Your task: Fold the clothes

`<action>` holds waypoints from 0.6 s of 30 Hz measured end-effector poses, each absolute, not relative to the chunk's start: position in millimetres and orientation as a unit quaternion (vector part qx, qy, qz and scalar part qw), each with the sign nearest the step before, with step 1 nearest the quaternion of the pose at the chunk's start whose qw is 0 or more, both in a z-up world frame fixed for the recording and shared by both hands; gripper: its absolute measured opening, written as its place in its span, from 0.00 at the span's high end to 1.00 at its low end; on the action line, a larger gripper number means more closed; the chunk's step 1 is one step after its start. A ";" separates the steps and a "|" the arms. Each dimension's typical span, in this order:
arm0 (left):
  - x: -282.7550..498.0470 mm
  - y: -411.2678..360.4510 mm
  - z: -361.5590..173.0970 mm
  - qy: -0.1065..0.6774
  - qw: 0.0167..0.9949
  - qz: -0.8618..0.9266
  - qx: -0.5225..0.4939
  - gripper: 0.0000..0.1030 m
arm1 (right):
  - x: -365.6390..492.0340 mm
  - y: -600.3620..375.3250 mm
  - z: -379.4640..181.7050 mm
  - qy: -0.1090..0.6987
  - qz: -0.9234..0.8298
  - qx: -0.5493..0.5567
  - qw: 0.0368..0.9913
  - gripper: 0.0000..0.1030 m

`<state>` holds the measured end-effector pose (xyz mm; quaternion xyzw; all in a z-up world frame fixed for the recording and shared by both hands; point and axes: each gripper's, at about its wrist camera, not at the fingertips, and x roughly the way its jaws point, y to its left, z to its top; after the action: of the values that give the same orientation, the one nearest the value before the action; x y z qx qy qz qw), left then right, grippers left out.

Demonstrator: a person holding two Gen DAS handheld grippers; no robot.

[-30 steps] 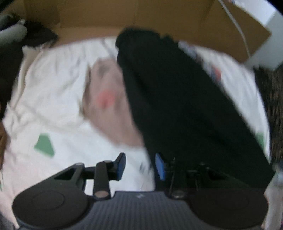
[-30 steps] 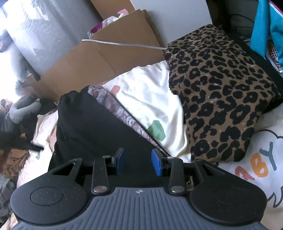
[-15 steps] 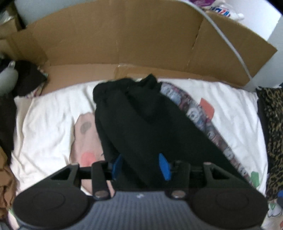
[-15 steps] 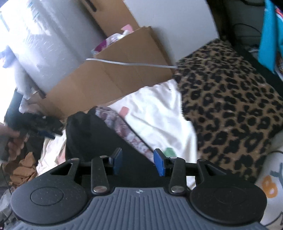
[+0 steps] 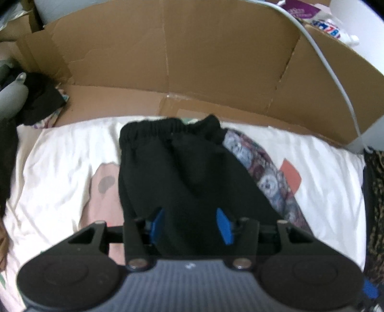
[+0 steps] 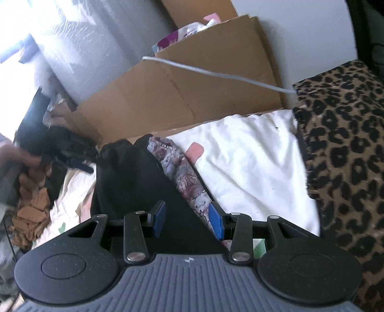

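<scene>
Purple packet (image 5: 303, 11) lettering unreadable; black trousers (image 5: 192, 172) carry no label.

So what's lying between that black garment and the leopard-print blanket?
A strip of patterned fabric along the black garment, then bare white sheet up to the leopard-print blanket. The right wrist view shows it best.

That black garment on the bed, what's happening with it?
A person is folding clothes with a handheld gripper in each hand. The black garment, which looks like trousers with an elastic waistband, lies lengthwise on a white sheet, partly covering a patterned cloth. The left gripper and right gripper both hover over its near end with jaws apart, gripping nothing. Cardboard stands behind the bed, and a leopard-print blanket lies alongside.
</scene>
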<state>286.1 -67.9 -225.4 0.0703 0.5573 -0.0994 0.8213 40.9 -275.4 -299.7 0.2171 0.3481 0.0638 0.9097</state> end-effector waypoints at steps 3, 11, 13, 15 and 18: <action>295.9 -73.6 -224.9 0.553 0.825 -0.102 0.058 0.52 | 40.1 -274.3 -308.3 0.357 0.071 0.220 0.905 0.55; 311.0 -103.1 -227.4 0.555 0.818 -0.143 0.048 0.56 | 27.8 -267.7 -316.0 0.359 0.087 0.203 0.907 0.55; 313.4 -111.4 -227.8 0.560 0.815 -0.141 0.043 0.58 | 22.4 -269.9 -316.1 0.352 0.084 0.202 0.910 0.55; 315.9 -121.7 -231.0 0.573 0.808 -0.127 0.047 0.73 | 19.1 -274.3 -318.4 0.347 0.076 0.207 0.912 0.55; 317.0 -133.5 -235.7 0.580 0.804 -0.124 0.035 0.75 | 18.1 -280.6 -323.6 0.350 0.065 0.213 0.910 0.55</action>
<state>317.0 -133.5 -235.7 0.0354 0.5799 -0.1237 0.8045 18.1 -280.6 -323.6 0.2128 0.3497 0.0650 0.9100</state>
